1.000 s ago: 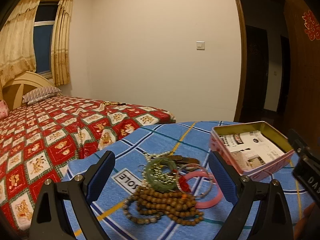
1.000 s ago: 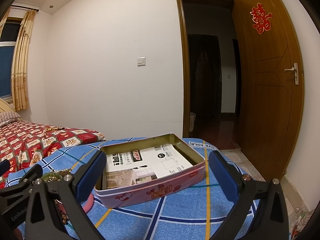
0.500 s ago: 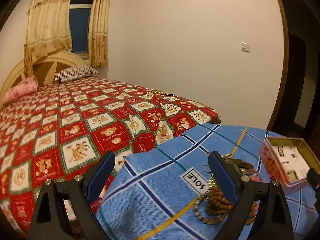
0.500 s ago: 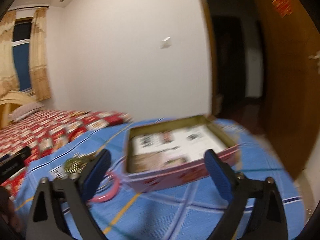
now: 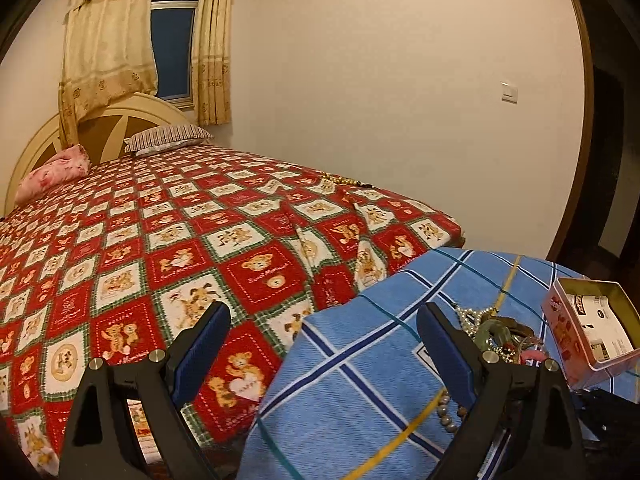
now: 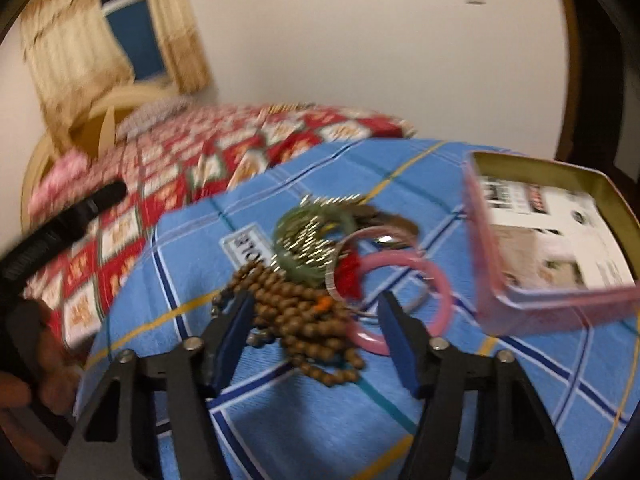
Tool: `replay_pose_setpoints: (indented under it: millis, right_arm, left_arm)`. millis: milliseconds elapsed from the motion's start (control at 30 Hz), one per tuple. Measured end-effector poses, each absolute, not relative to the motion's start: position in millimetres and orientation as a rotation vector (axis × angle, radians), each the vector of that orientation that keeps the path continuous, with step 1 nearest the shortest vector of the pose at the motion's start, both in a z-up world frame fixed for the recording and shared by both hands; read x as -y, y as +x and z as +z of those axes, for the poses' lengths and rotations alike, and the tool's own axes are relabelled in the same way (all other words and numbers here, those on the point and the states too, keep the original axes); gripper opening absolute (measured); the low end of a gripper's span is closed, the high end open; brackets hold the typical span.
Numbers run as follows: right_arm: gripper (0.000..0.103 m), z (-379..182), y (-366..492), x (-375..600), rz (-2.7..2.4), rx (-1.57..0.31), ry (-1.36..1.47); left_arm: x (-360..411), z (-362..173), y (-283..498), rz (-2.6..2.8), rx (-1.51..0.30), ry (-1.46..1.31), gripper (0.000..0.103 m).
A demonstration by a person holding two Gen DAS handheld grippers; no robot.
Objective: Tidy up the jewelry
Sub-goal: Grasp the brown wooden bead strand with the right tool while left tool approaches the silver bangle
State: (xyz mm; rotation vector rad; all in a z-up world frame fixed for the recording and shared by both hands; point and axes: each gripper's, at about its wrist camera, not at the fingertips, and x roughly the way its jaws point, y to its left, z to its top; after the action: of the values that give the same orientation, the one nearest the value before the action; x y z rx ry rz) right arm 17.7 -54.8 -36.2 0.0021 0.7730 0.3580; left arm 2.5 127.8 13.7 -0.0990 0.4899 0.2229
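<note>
Right now your jewelry pile (image 6: 320,264) sits on the blue checked cloth (image 6: 304,420), just left of the open pink tin (image 6: 540,308): brown wooden beads (image 6: 304,320) nearest you, a green bangle (image 6: 316,236) behind them, a pink bangle (image 6: 404,300) at their right. Your right gripper (image 6: 316,344) points down at the beads, its jaws just closing in but apart, the beads between them, unpinched. Your left gripper (image 5: 320,356) stands wide and empty, aimed at the cloth's edge beside the red bedspread (image 5: 180,248).

A home bedroom: quilted bed (image 5: 200,240), pillows (image 5: 168,140), curtained window (image 5: 172,40).
</note>
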Motion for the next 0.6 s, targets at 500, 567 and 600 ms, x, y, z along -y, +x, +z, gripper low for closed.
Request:
replay_pose_setpoints:
  millis: [500, 567, 600]
  right_arm:
    - [0.03, -8.6, -14.8, 83.9, 0.446, -0.598, 0.055]
    - [0.03, -2.5, -14.8, 93.9, 0.419, -0.557, 0.098]
    - [0.03, 0.9, -15.2, 101.0, 0.393, -0.535, 0.117]
  left_arm:
    - [-110.3, 8.3, 4.2, 0.156, -0.52, -0.081, 0.094]
    - [-103.2, 6.9, 5.3, 0.126, -0.527, -0.076, 0.094]
    - [-98.4, 6.3, 6.2, 0.107, -0.533, -0.07, 0.094]
